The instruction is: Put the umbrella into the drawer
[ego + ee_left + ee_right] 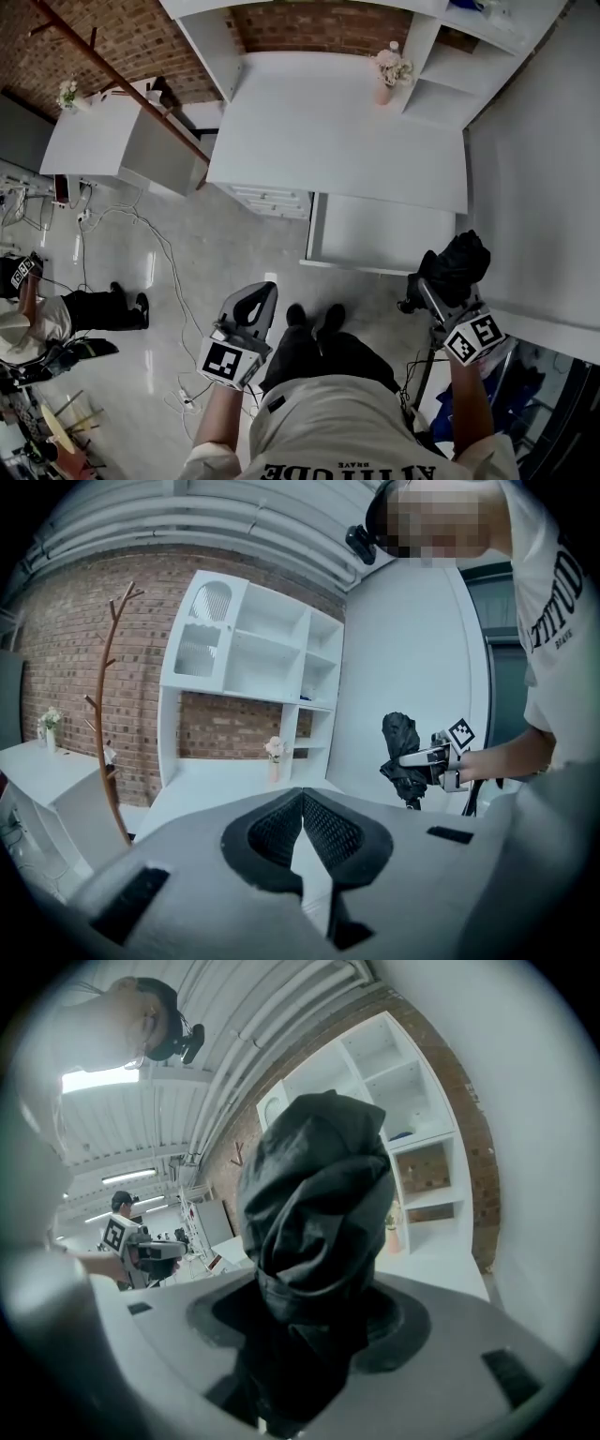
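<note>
Right gripper (302,1340) clamps the black umbrella (314,1204) (upright) by the open drawer's (384,234) front right corner; left gripper (302,819) jaws together, empty.

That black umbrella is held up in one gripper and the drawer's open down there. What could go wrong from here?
1. The right gripper clamps the umbrella on soft, bunched fabric, so it might slip or sag on the way down.
2. The bundle looks bulky and uneven; it could catch on the rim of the open drawer rather than drop in.
3. The left gripper is shut and empty, away from the umbrella, so nothing steadies it.
</note>
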The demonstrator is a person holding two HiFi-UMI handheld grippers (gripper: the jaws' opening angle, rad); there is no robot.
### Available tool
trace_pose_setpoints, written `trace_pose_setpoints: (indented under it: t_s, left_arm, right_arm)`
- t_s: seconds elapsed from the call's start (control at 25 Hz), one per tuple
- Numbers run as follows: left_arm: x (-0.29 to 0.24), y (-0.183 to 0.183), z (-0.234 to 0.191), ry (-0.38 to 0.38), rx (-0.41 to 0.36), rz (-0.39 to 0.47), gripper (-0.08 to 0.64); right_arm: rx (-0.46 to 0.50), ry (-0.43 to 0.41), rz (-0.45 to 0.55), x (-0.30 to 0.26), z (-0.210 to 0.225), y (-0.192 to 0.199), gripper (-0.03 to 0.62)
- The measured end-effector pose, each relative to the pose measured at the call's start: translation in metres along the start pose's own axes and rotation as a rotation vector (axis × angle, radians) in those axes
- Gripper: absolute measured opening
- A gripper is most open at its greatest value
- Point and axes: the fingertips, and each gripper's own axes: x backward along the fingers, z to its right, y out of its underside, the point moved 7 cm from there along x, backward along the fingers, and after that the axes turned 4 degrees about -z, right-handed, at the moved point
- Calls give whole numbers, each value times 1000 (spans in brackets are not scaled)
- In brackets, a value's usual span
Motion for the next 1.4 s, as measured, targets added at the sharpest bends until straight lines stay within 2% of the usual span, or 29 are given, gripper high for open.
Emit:
trace_pose_setpoints:
  t_s: [0.28,0.8,1.2,1.4]
  left_arm:
    - [-12,1,-27,19,-14,-15,25]
    - [-75,15,-92,164,25,-69,25]
    - [-113,27,-129,223,51,-88,25]
    - [-129,37,-133,250,88,-85,25]
  right_arm:
    - [-12,8,-54,-40,-1,6,273]
    - [-62,96,-150,-132,7,21,273]
    - [-102,86,-237,-207,11,49,273]
    - [-56,86,-311,-242,14,69,273]
